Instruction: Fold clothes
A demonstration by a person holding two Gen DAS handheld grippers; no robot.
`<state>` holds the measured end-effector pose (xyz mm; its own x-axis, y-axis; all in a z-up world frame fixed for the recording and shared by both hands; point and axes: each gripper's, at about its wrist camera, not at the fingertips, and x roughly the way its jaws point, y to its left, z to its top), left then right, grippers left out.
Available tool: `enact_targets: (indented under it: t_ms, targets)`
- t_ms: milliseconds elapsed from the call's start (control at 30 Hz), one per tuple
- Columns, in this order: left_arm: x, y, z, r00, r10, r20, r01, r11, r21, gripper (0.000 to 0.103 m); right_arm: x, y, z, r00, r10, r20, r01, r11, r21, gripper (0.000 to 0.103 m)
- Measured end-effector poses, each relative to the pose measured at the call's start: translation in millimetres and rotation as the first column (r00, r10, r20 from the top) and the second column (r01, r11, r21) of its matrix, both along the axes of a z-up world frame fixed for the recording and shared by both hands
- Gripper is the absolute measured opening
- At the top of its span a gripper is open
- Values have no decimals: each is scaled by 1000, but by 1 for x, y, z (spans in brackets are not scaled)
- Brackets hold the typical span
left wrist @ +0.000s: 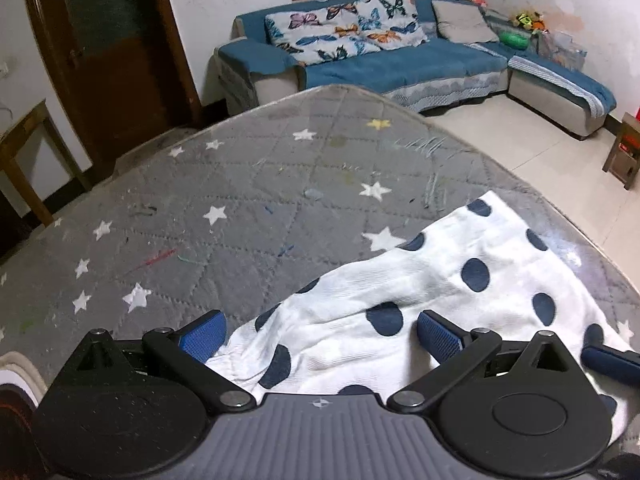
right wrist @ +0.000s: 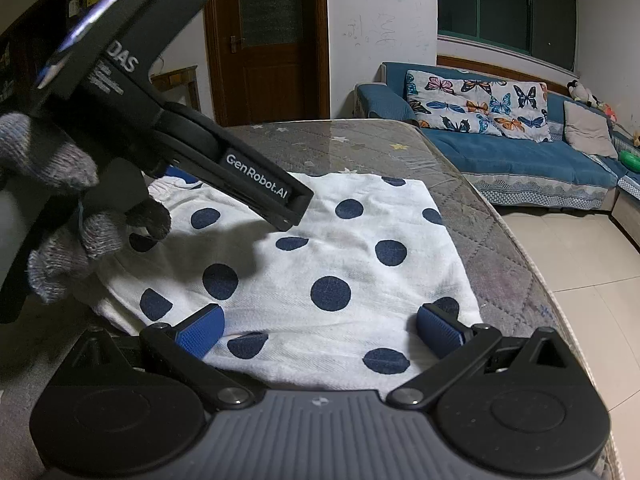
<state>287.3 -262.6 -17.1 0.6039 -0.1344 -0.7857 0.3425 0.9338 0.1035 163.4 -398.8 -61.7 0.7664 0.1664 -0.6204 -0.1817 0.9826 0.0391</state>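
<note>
A white garment with dark blue dots lies partly folded on the grey star-print mattress. My left gripper is open just above its near left part, with nothing between the blue pads. In the right wrist view the same garment spreads flat in front of my right gripper, which is open and empty over its near edge. The left gripper shows there from the side, held by a gloved hand over the garment's left part.
The mattress edge runs along the right, with tiled floor beyond. A blue sofa with butterfly cushions stands at the back. A brown door and a wooden table stand to the left.
</note>
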Motion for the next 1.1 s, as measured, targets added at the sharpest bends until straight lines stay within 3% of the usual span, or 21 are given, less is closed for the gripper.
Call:
enact_targets:
  t_ms: [200,400,833,1100]
  targets:
    - [2,1,5,999,32,-9,-32,999,-16,103,0,0,0,1000,0,0,0,1000,0,103]
    - [-4,-16,10,1000,-22,-13,21,999,-50,103,0,0,0,1000,0,0,0,1000,0,103]
    - [0,-16,-1,999,-31,-13,30,998,-60,103,1,0,0,1000,0,0,0,1000,1,103]
    - [-21,4,15,999,-9,46,11,998,-61,103,0,-1,-1,1000,0,0,0,1000,-1,103]
